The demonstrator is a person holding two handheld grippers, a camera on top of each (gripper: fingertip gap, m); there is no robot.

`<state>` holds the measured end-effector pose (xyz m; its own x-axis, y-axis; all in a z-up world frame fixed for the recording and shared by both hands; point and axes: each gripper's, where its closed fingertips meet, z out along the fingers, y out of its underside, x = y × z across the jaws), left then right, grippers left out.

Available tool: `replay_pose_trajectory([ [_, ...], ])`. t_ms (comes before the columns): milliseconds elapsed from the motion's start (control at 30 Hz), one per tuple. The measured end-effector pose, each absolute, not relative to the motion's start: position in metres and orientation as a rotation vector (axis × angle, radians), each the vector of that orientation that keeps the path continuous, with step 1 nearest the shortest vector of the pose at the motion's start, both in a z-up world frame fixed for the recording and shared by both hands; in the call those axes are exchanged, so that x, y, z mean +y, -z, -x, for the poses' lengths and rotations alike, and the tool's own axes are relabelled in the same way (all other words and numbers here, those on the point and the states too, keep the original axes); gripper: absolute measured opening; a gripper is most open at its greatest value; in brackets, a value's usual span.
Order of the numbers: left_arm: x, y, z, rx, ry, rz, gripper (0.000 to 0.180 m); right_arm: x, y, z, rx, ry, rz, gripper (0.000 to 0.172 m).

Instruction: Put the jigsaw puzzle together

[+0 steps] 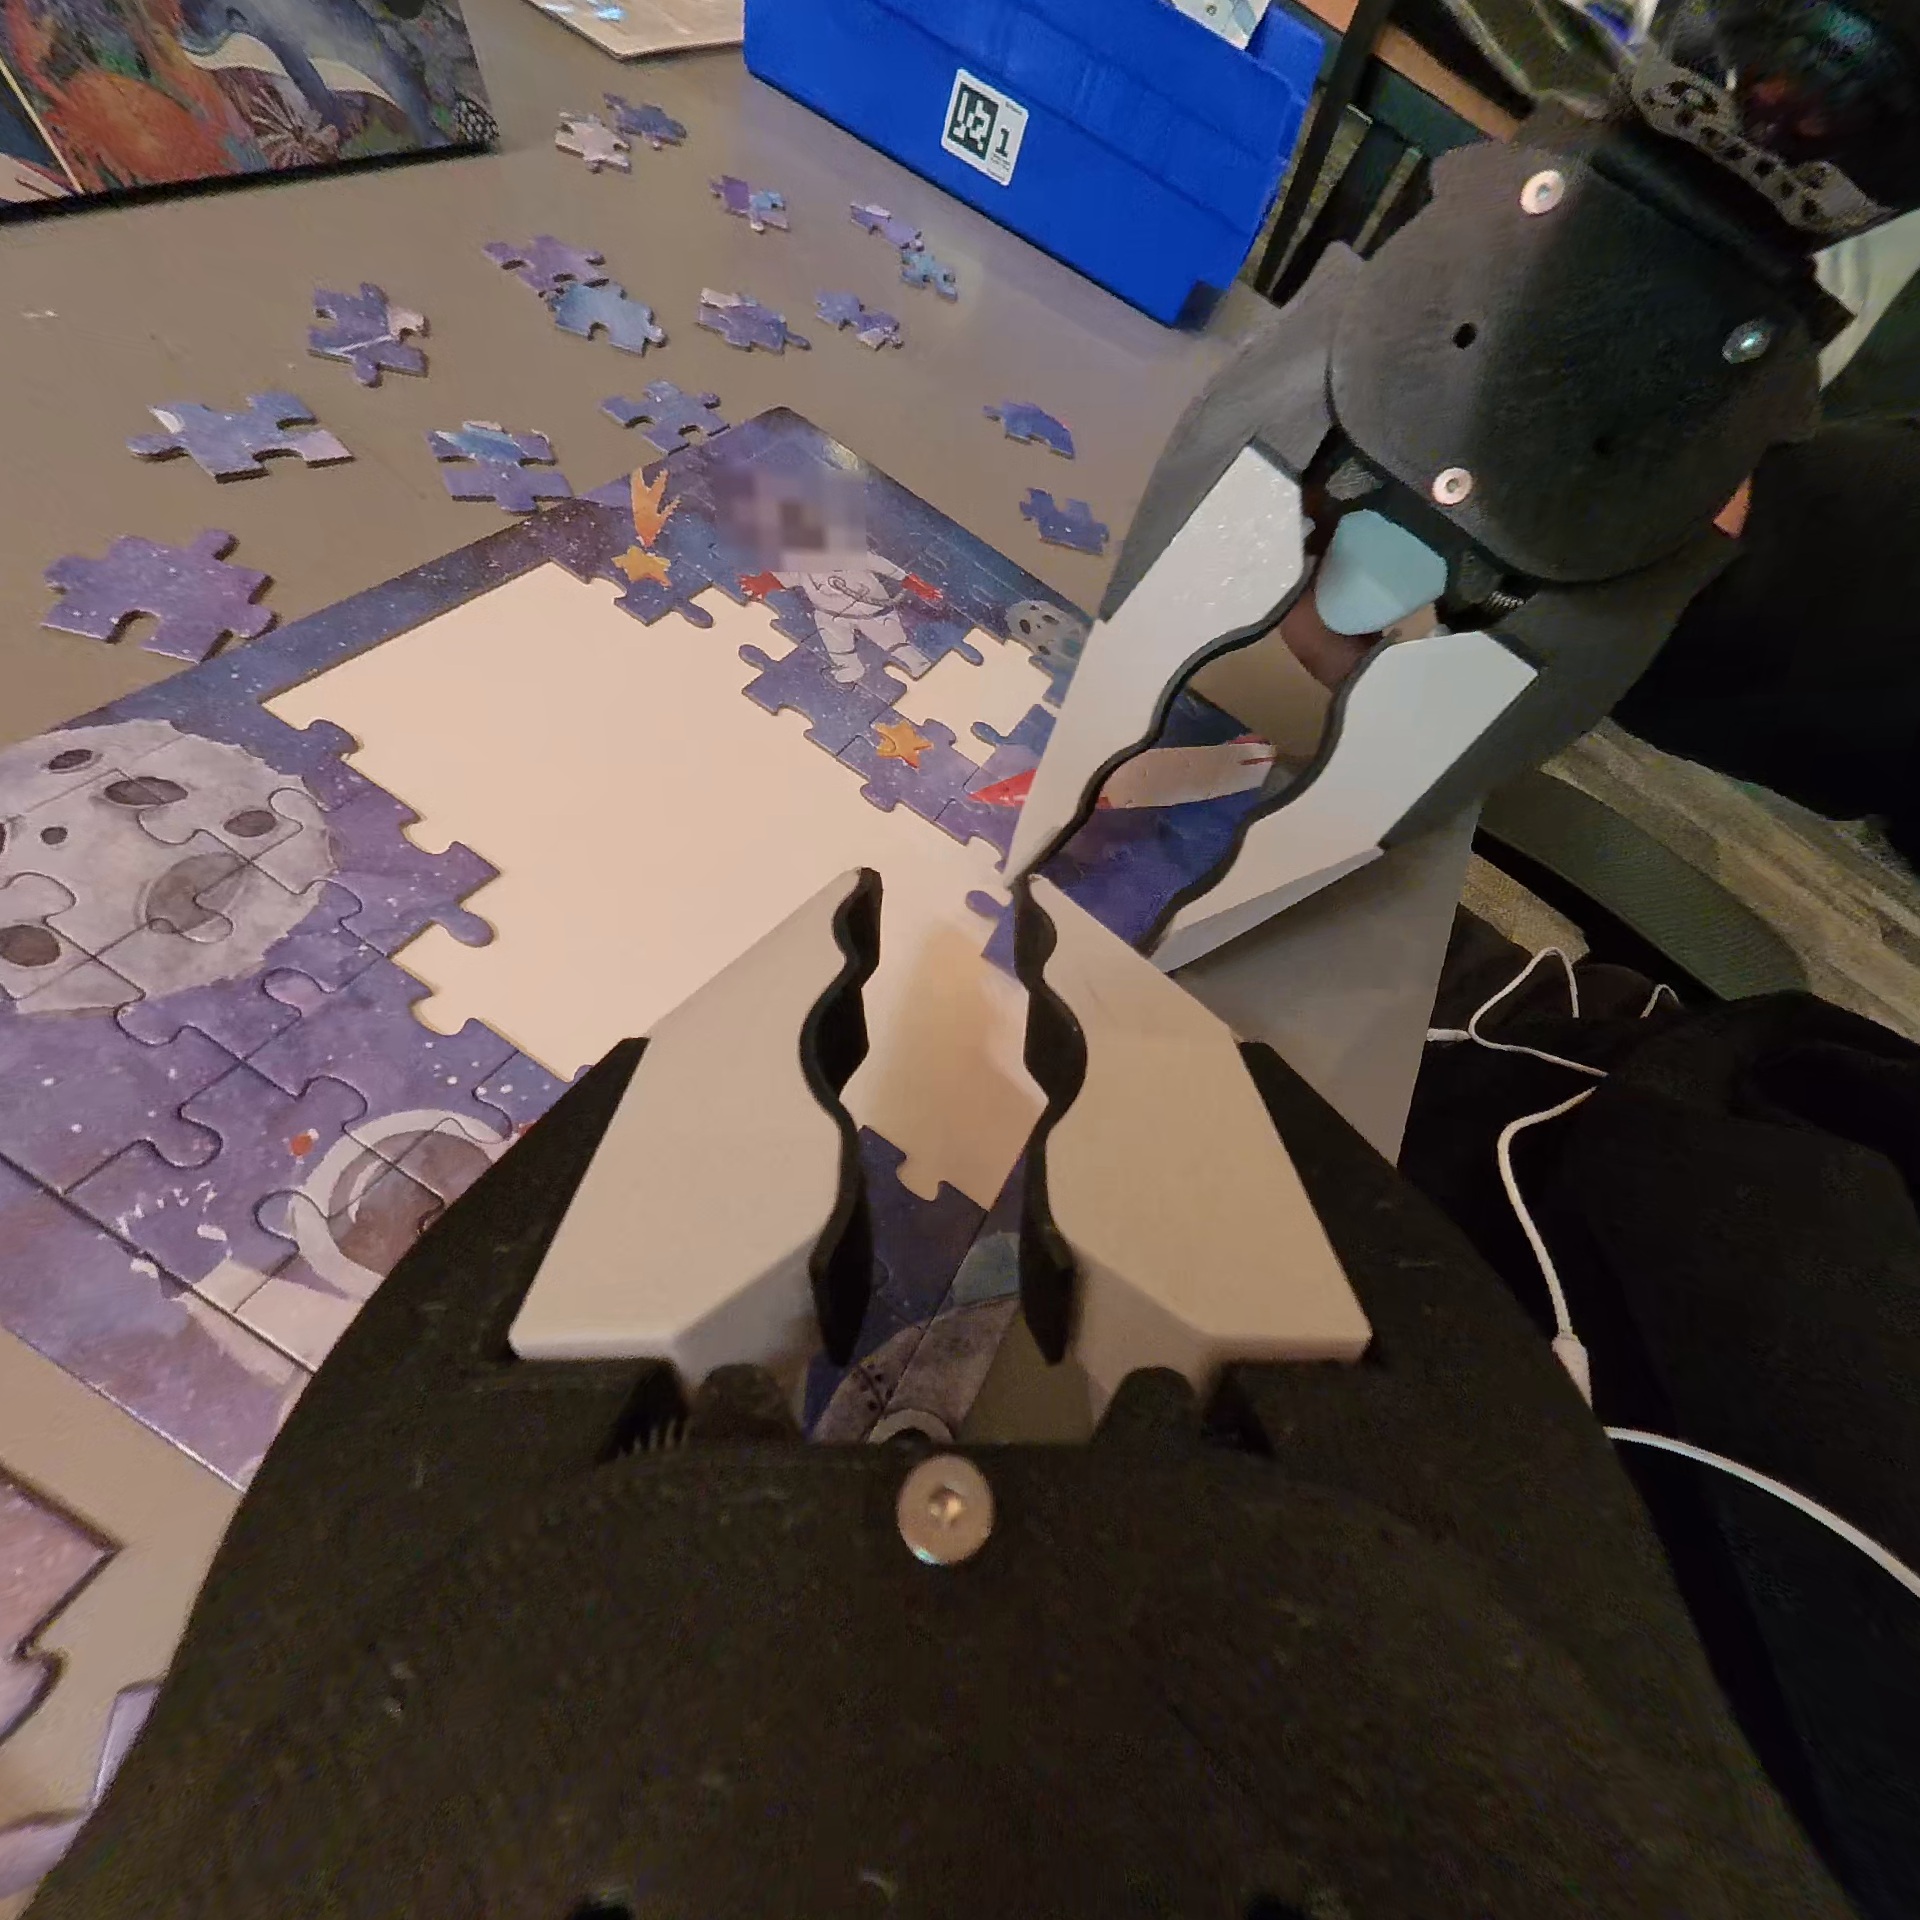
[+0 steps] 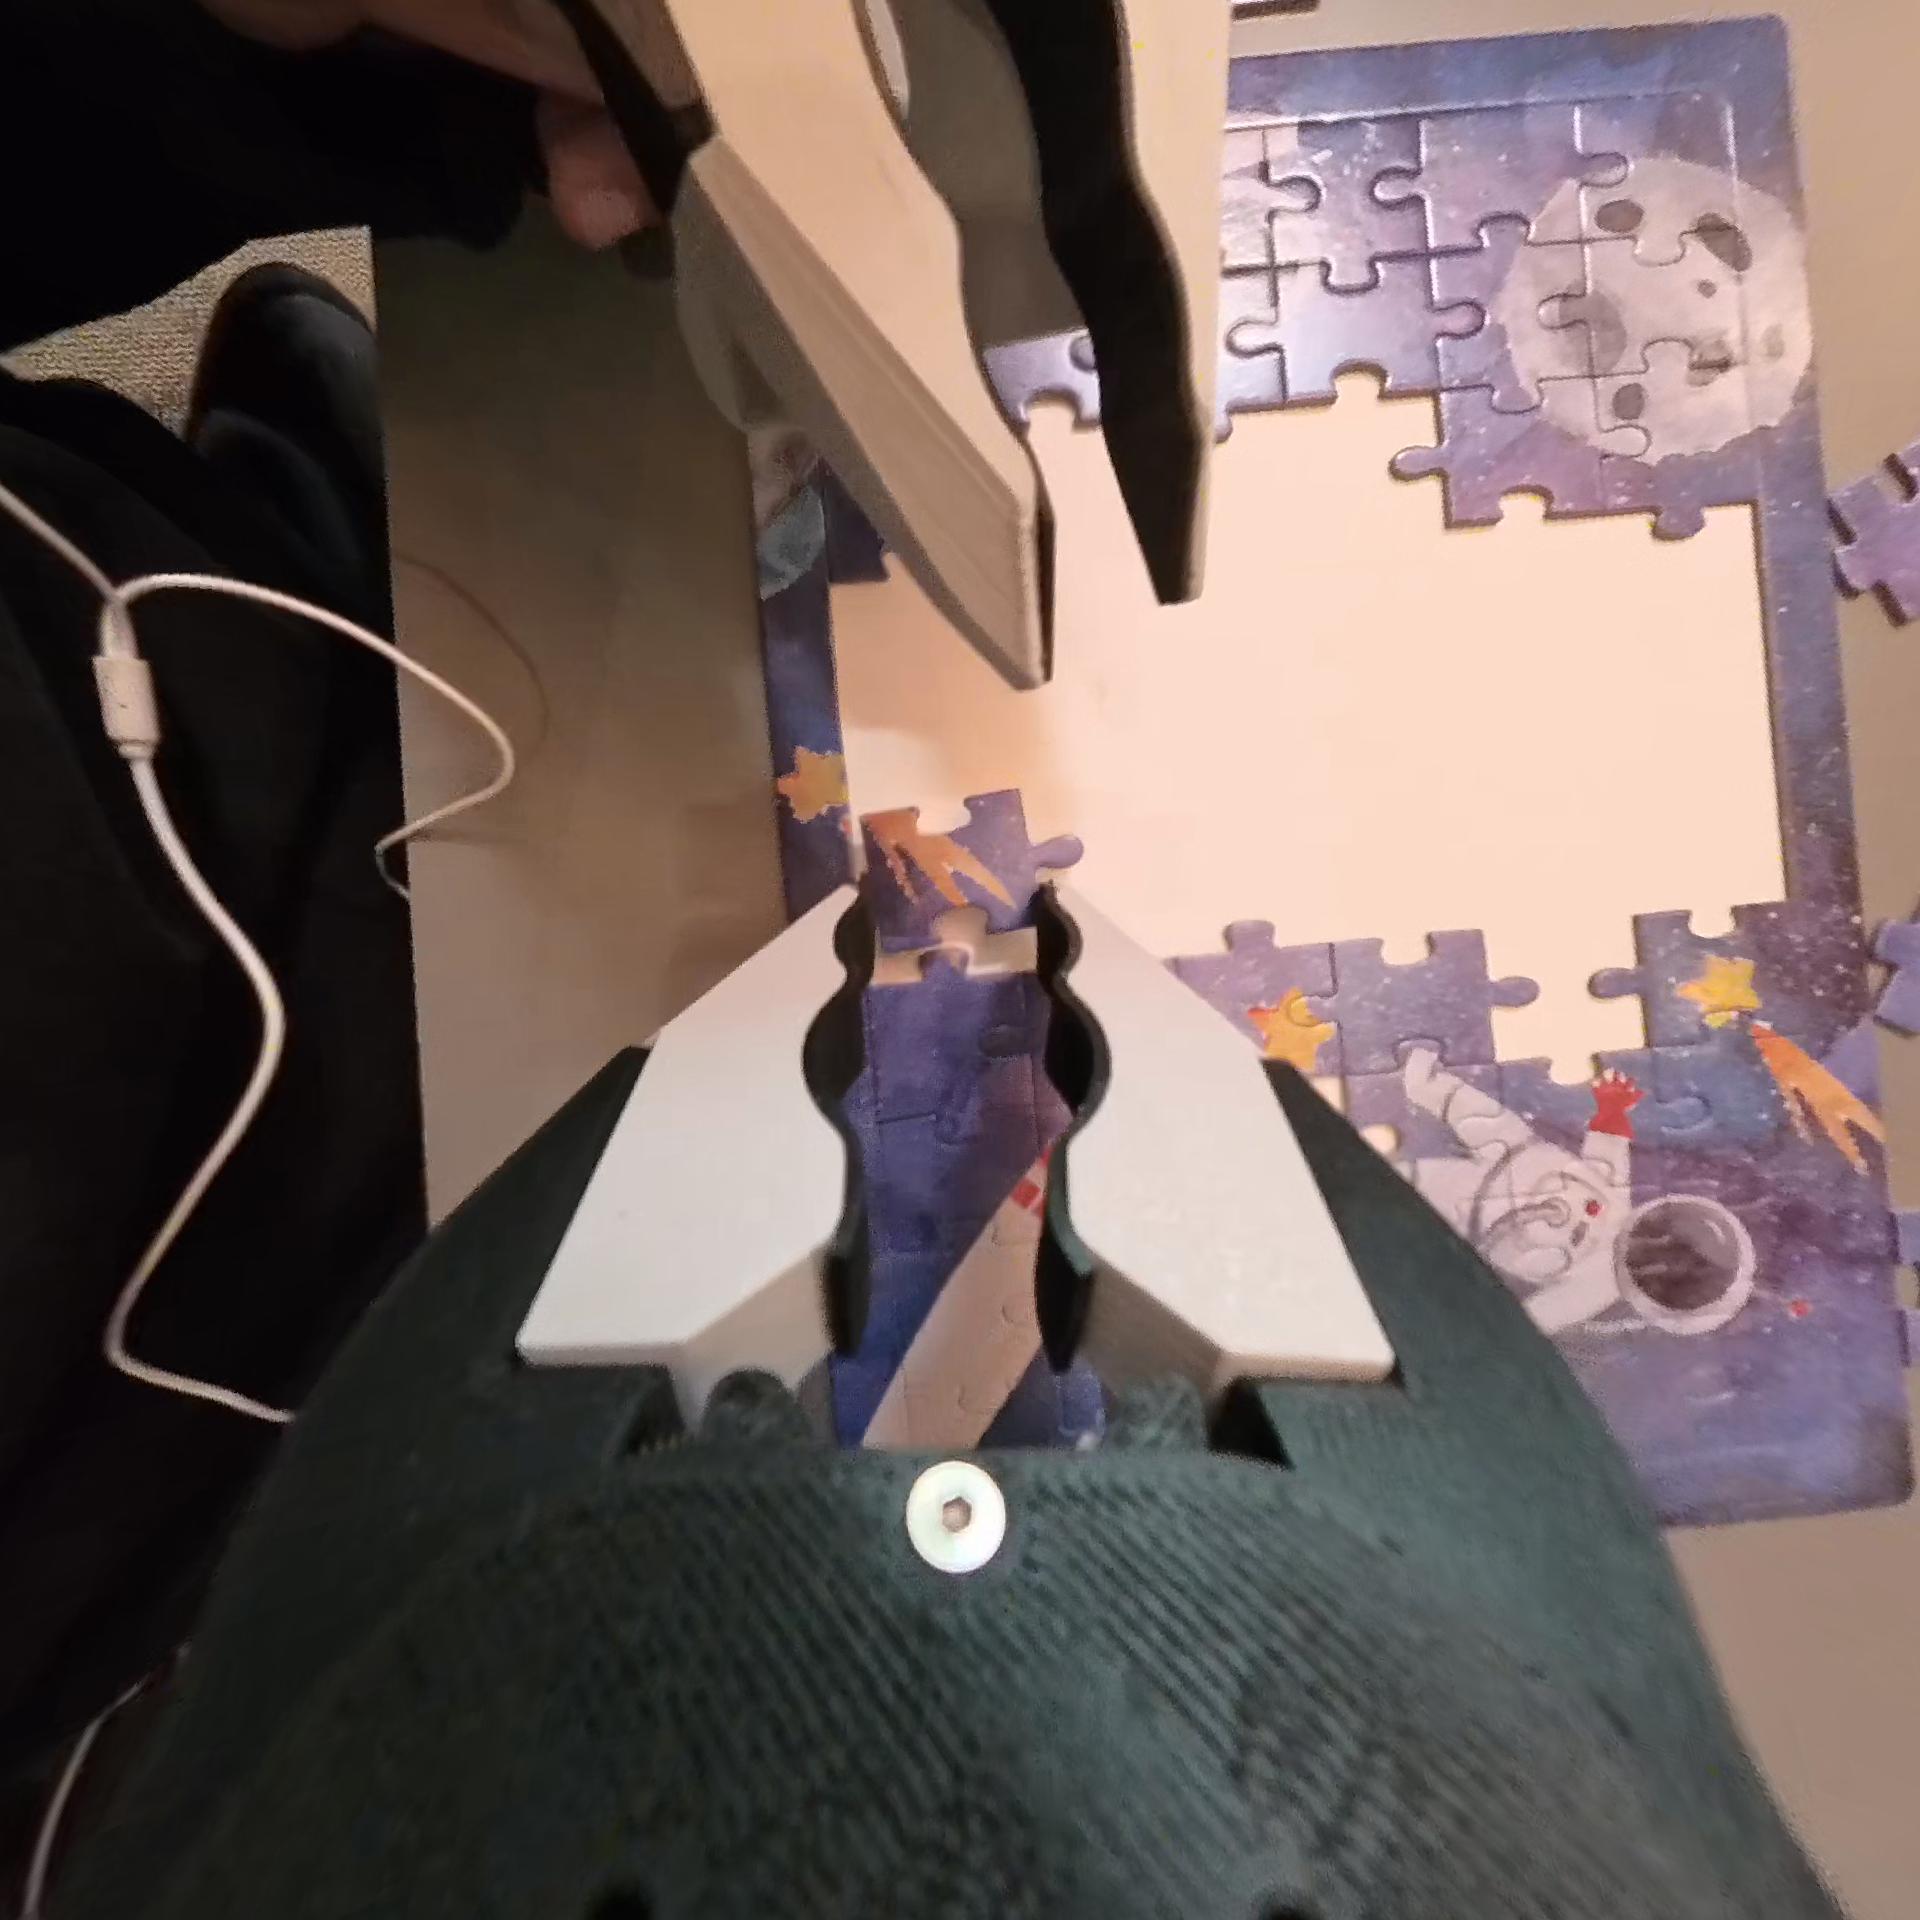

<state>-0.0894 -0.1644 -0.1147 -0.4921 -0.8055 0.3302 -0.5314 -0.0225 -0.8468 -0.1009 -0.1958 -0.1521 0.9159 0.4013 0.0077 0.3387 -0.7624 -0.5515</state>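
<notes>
while its fingers stand only narrowly apart, the right gripper (image 2: 951, 899) pinches a puzzle piece (image 2: 956, 862) with an orange streak at its tips, just inside the frame of the puzzle (image 1: 208, 1039). the left gripper (image 1: 945, 894), part open and empty, hovers over the puzzle's bare white middle. loose pieces (image 1: 369, 332) lie on the table (image 1: 208, 270) beyond the puzzle.

My right fingers (image 2: 948, 904) close on a purple puzzle piece with an orange comet streak (image 2: 951, 868); it lies flat in the frame's corner, just short of locking onto the pieces below it. The space-themed puzzle (image 1: 260, 997) is half done: the moon corner and the astronaut strip are assembled, with the pale backing board (image 2: 1403, 727) bare in the middle. My left fingers (image 1: 945, 894) hover apart over that bare board, holding nothing. Loose purple pieces (image 1: 499, 468) lie scattered on the grey bench (image 1: 208, 301) beyond.
</notes>
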Motion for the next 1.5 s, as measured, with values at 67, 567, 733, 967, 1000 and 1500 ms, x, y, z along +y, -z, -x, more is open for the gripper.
replay_pose_trajectory([
  [67, -0.1646, 0.1149, 0.0895, 1.997, 1.521, 1.414, 0.023, -0.1998, 0.15, 0.1016, -0.496, -0.138, 2.51, 0.029],
  [567, -0.1657, 0.1166, 0.0894, 2.009, 1.485, 1.401, 0.023, -0.2034, 0.156, 0.1007, -0.449, -0.096, 2.493, 0.03],
  [733, -0.1655, 0.1164, 0.0893, 2.007, 1.492, 1.404, 0.023, -0.2036, 0.1558, 0.0999, -0.455, -0.084, 2.491, 0.032],
  [967, -0.1655, 0.1162, 0.0894, 2.006, 1.497, 1.405, 0.023, -0.2031, 0.1481, 0.1025, -0.459, -0.099, 2.479, 0.031],
  [1000, -0.1655, 0.1161, 0.0893, 2.006, 1.498, 1.405, 0.023, -0.2022, 0.147, 0.1031, -0.459, -0.104, 2.475, 0.03],
  [1500, -0.165, 0.1153, 0.0893, 2.0, 1.513, 1.411, 0.023, -0.2017, 0.1565, 0.1019, -0.437, -0.16, 2.497, 0.022],
])
